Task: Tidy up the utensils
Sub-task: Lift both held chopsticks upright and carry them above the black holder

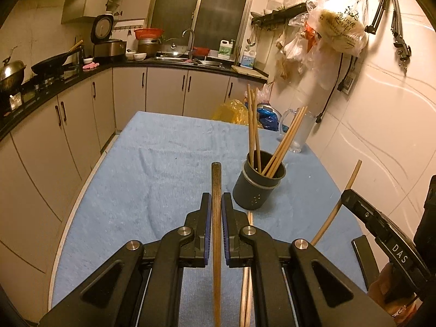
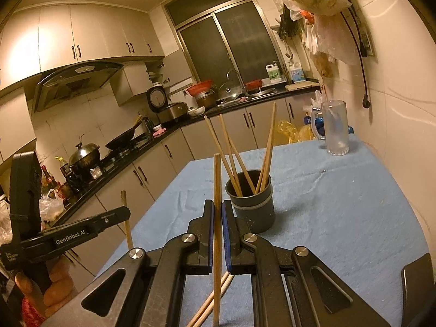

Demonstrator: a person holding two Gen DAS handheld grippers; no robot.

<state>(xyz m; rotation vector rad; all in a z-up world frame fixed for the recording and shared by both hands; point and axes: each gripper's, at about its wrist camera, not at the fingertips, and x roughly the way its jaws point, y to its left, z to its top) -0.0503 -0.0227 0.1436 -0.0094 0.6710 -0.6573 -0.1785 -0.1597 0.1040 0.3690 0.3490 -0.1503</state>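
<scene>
A dark grey utensil cup [image 1: 259, 188] [image 2: 252, 204] stands on the blue cloth-covered table [image 1: 163, 163] with several wooden chopsticks in it. My left gripper [image 1: 216, 200] is shut on a darker wooden chopstick [image 1: 216, 218], held above the table just left of the cup. My right gripper [image 2: 217, 207] is shut on a light wooden chopstick [image 2: 217, 218], just left of the cup. Each gripper shows in the other's view: the right one [image 1: 381, 223] with its chopstick [image 1: 343, 199], the left one [image 2: 68, 234] with its chopstick [image 2: 126, 218]. Two loose chopsticks [image 2: 212, 302] [image 1: 246, 286] lie on the cloth beneath the grippers.
A clear glass mug [image 2: 333, 128] [image 1: 297, 130] stands at the table's far right by the wall. Plastic bags [image 1: 338, 24] hang on the right wall. Kitchen counter with wok [image 1: 50, 64], rice cooker and sink runs along the left and back.
</scene>
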